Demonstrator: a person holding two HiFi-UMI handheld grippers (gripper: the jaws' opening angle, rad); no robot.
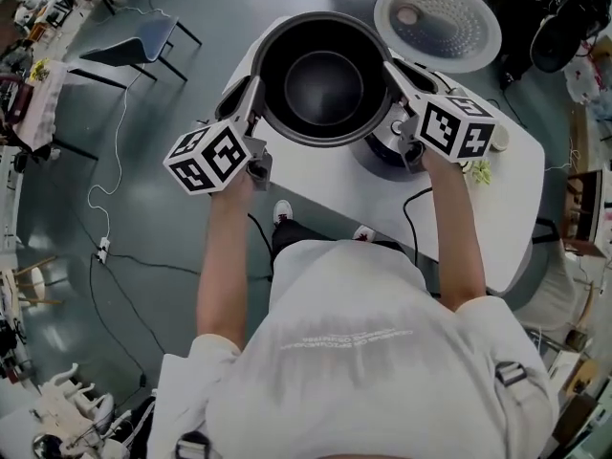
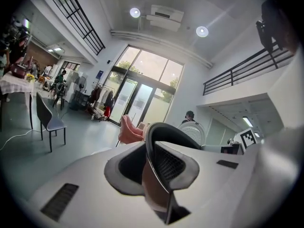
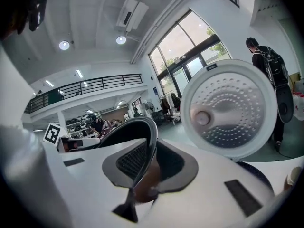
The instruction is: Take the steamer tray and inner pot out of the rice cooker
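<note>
inner pot [image 1: 323, 79] is up above the rice cooker [image 1: 382, 151]; left gripper [image 1: 251, 96] clamped on its rim; right gripper [image 1: 395, 75] pinching the opposite rim; the cooker's open lid [image 1: 438, 22] stands behind it

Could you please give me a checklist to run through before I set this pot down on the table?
1. Left gripper clamped on pot rim: ok.
2. Right gripper clamped on the opposite rim: ok.
3. Pot out of cooker: ok, held above the table.
4. Pot empty: ok, its bare bottom shows.
5. Free spot under the pot: cannot tell, the pot hides it.
6. Lid out of the way: ok, open behind the cooker.
</note>
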